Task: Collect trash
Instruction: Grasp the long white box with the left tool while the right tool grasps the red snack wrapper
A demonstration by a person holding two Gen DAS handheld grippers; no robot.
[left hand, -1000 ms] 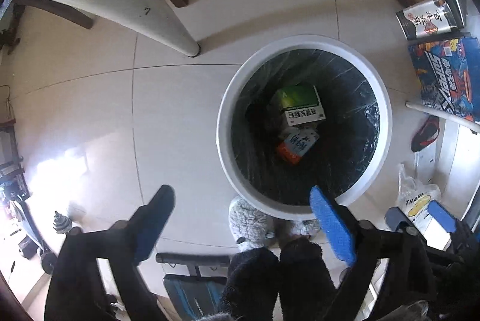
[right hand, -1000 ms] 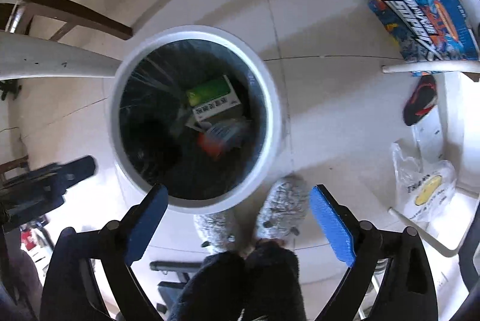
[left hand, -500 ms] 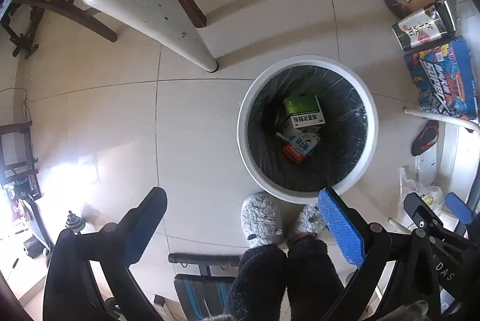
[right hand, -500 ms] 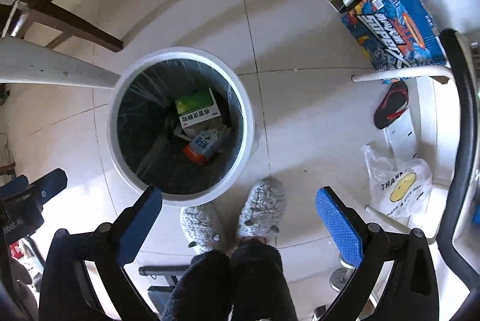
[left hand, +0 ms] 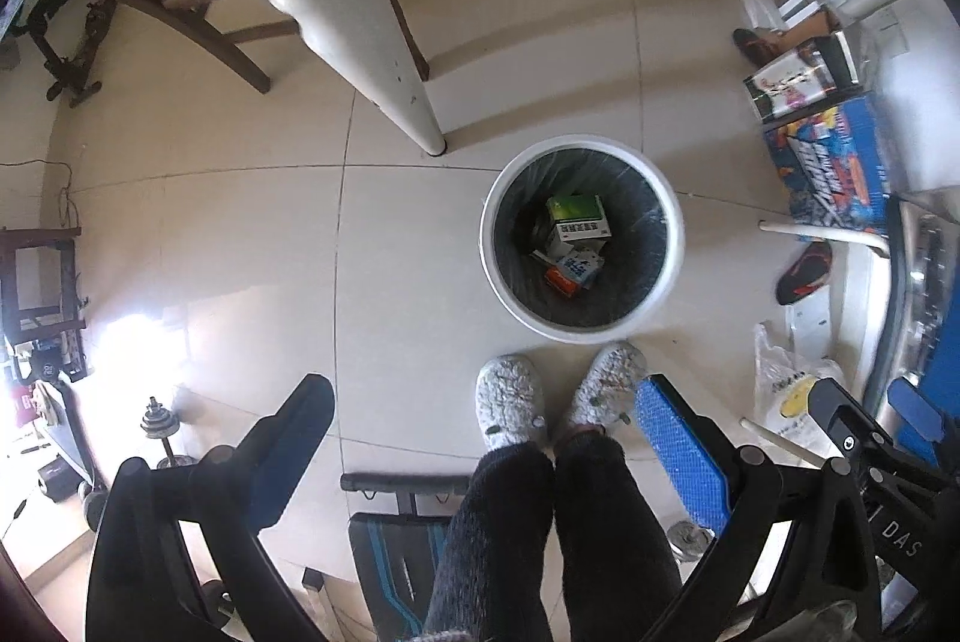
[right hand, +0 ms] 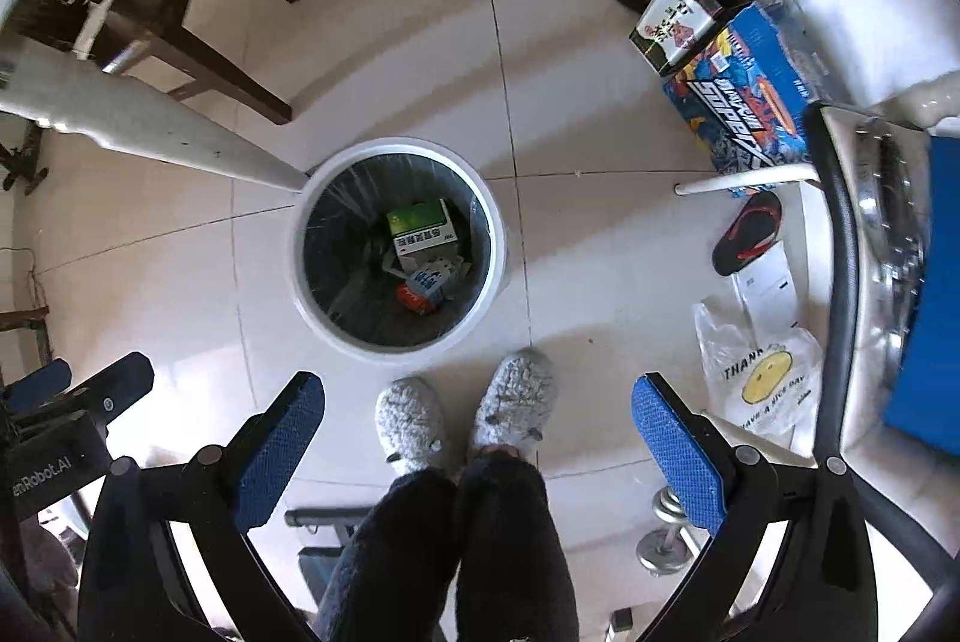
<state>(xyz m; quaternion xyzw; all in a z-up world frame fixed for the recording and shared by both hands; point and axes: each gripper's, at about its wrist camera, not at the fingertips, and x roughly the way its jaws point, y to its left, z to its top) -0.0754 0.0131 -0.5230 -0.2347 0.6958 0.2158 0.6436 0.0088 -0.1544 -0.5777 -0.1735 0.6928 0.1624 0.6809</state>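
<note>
A round white trash bin [left hand: 672, 246] [right hand: 300, 276] with a black liner stands on the tiled floor, seen from high above. Inside lie a green-and-white carton [left hand: 577, 217] [right hand: 421, 227] and a crumpled blue-and-orange pack [left hand: 573, 271] [right hand: 427, 287]. My left gripper [left hand: 486, 432] hangs well above the floor, open, nothing between its blue pads. My right gripper [right hand: 479, 429] is likewise open and empty, high over the person's grey slippers [right hand: 521, 405].
A white table leg [left hand: 384, 60] and dark wooden chair legs [right hand: 198, 42] stand left of the bin. Cartons [right hand: 744, 102], a red-black sandal [right hand: 747, 234] and a white plastic bag [right hand: 759, 378] lie at right. Dumbbells [right hand: 666, 534] and a bench [left hand: 396, 534] sit near the person's legs.
Both grippers have risen well away from the bin, which now looks much smaller. More floor, furniture and the person's legs have come into view. Both stay open.
</note>
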